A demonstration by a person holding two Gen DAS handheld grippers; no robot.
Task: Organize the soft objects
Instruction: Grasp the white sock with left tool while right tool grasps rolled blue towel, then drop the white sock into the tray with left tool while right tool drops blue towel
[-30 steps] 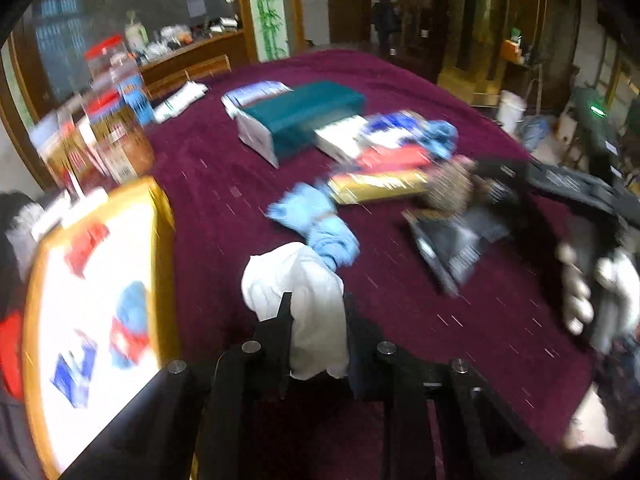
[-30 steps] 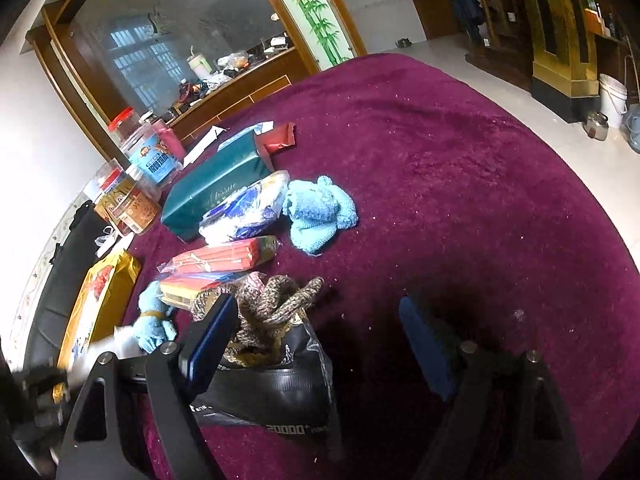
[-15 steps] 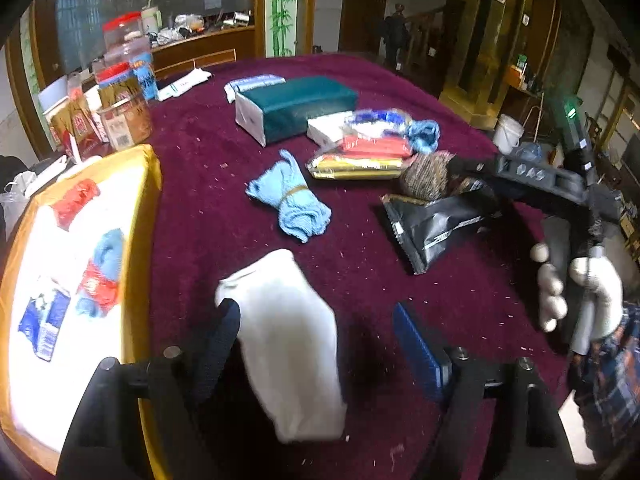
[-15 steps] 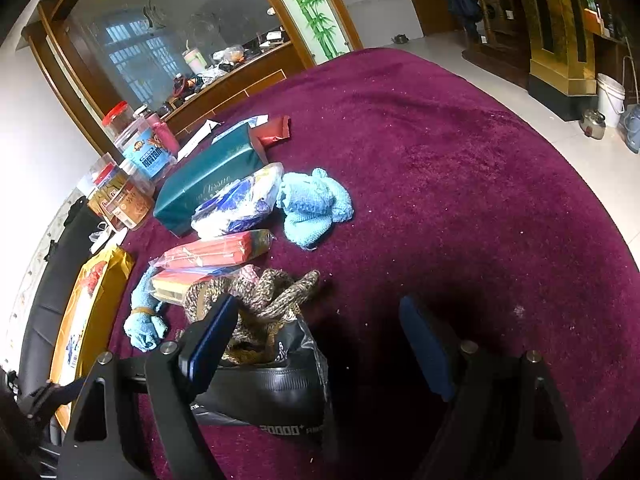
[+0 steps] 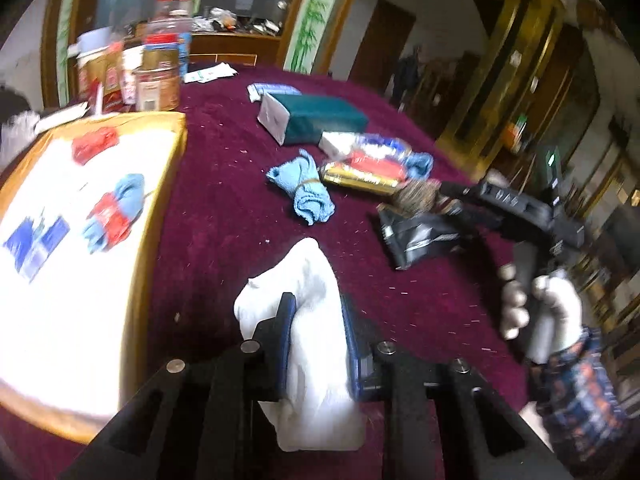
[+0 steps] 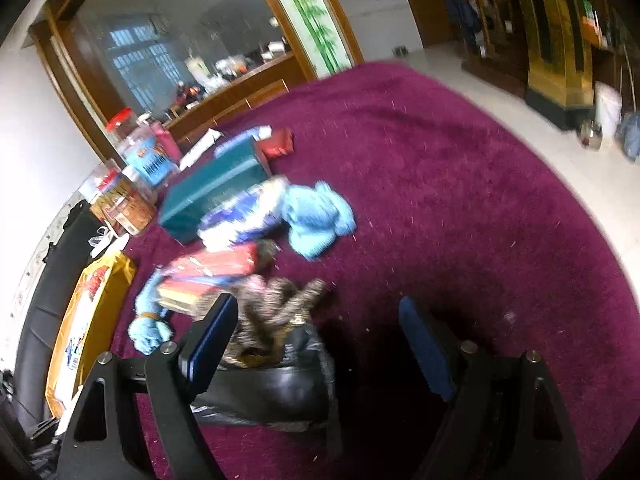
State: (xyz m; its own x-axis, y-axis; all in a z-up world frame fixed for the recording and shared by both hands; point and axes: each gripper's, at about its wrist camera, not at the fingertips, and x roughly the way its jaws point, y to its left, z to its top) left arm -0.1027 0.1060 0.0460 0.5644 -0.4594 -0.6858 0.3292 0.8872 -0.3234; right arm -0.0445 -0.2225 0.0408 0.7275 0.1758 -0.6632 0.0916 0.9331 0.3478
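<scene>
A white folded cloth (image 5: 304, 268) sits between the pads of my left gripper (image 5: 316, 304), whose jaws are closing and press on it, just right of the gold-rimmed tray (image 5: 172, 184). On the tray lie a red bundle (image 5: 94, 144) and a blue-and-red bundle (image 5: 114, 212). A light blue towel roll (image 5: 306, 190) rests on the maroon cloth ahead. My right gripper (image 6: 320, 340) stands open over a brown knitted piece (image 6: 276, 308) and a black pouch (image 6: 272, 392), pads touching neither. A fluffy light blue item (image 6: 316, 216) lies farther back.
A teal box (image 5: 320, 116), snack packets (image 5: 368, 168) and plastic jars (image 5: 156, 80) crowd the table's middle and back left. A gloved hand (image 5: 540, 312) holds the right gripper's handle at the right. The table's round edge (image 6: 592, 216) drops to a tiled floor.
The left gripper let go of the white cloth onto the table, then shut on it again and swung towards the tray. The right gripper stayed open over the knitted piece.
</scene>
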